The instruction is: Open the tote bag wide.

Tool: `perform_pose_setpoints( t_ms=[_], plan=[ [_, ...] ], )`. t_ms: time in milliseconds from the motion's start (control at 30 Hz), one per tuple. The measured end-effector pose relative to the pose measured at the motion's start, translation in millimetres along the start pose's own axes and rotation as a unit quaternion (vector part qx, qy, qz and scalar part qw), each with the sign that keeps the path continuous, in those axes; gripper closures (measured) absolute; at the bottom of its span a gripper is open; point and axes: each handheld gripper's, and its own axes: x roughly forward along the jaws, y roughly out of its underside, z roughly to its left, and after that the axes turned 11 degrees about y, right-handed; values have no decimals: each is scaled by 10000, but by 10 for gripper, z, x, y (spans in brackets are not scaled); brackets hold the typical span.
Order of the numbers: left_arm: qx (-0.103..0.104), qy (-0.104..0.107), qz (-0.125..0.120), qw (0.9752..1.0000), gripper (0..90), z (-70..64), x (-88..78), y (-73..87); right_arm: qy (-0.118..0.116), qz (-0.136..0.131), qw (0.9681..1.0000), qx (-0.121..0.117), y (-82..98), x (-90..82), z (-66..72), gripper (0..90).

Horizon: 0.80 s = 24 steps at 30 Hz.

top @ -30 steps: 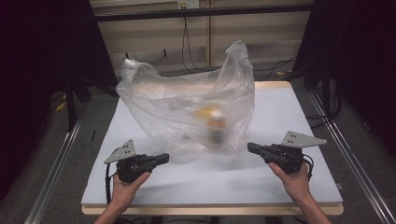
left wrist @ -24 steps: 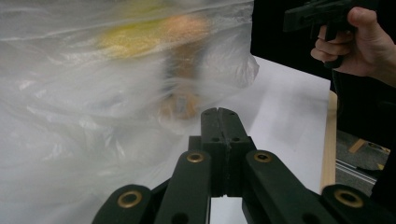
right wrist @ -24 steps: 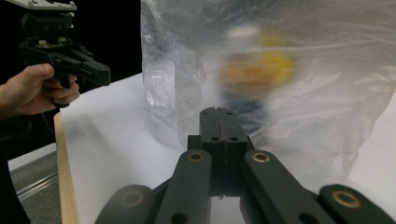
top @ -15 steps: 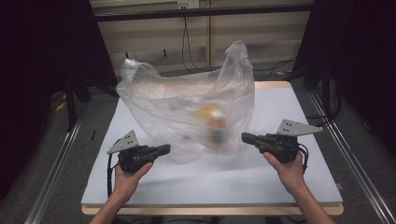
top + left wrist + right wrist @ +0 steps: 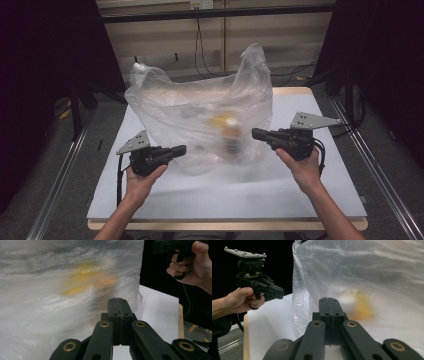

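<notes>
My left tool [image 5: 179,149] lower left of high view, jaws pressed together, empty, tip just beside bag's left flank. My right tool [image 5: 257,133] right of centre, jaws together too, tip at bag's right edge. Clear plastic bag [image 5: 200,110] stands mid-frame between both tools on white counter [image 5: 280,190]. Blurred yellow-orange item [image 5: 226,125] inside bag, film in front of it; what it is, cannot tell.

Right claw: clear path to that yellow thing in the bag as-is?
Probably not. The right claw is shut and beside the bag, whose film lies between it and the yellow thing. The bag's opening isn't visible.
</notes>
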Motion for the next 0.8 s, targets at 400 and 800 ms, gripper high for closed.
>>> perform_pose_setpoints(
  t_ms=[400, 800],
  plan=[
    [41, -81, -317, 9995, 900, 59, -17, -209, -49, -71, 9998, -170, -331, 132, 78, 900],
    [223, -78, -554, 9982, 900, 166, 47, -637, -108, -189, 9992, -322, -866, 363, 164, 900]
  ],
)
